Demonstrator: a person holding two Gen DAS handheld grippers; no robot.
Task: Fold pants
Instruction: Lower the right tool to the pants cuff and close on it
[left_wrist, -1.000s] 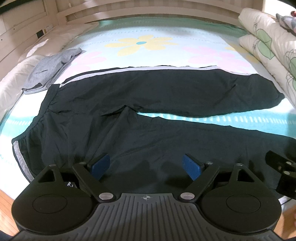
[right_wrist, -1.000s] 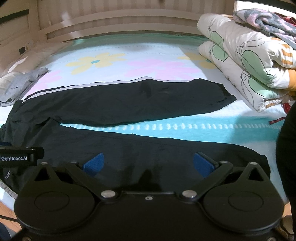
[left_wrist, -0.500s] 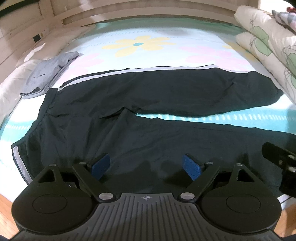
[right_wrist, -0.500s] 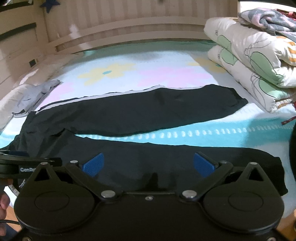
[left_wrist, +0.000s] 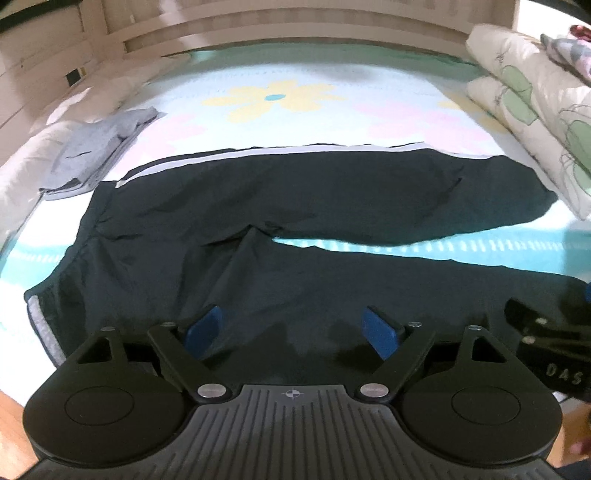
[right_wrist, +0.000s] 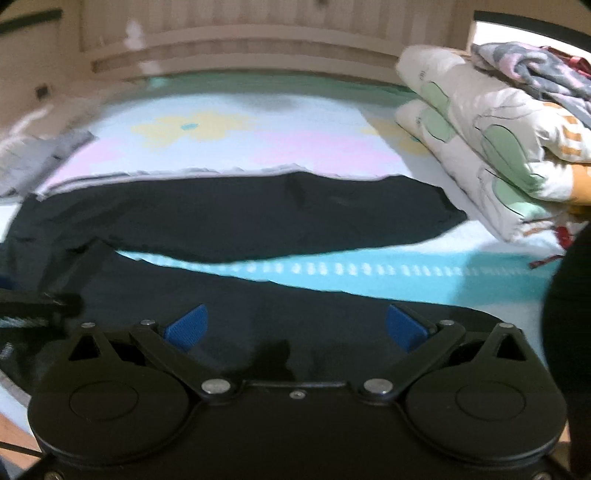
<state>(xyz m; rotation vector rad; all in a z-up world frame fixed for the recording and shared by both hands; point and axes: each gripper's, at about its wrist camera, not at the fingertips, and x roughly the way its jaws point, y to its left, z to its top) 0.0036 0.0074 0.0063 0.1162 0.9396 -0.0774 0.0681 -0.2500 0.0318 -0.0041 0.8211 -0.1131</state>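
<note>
On the flower-print bed sheet (left_wrist: 295, 85) the black pants (left_wrist: 295, 206) lie flat, legs spread apart. Above the near leg, the left gripper (left_wrist: 291, 330) and right gripper (right_wrist: 295, 326) hang wide open, seemingly gripping nothing; the left's jaws have just narrowed slightly.

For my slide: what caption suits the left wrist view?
Open tongs above black pants spread flat on a flowered bed.

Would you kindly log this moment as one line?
pants: flat on bed, legs apart | left tool: open, above near leg | right tool: open, empty
</note>
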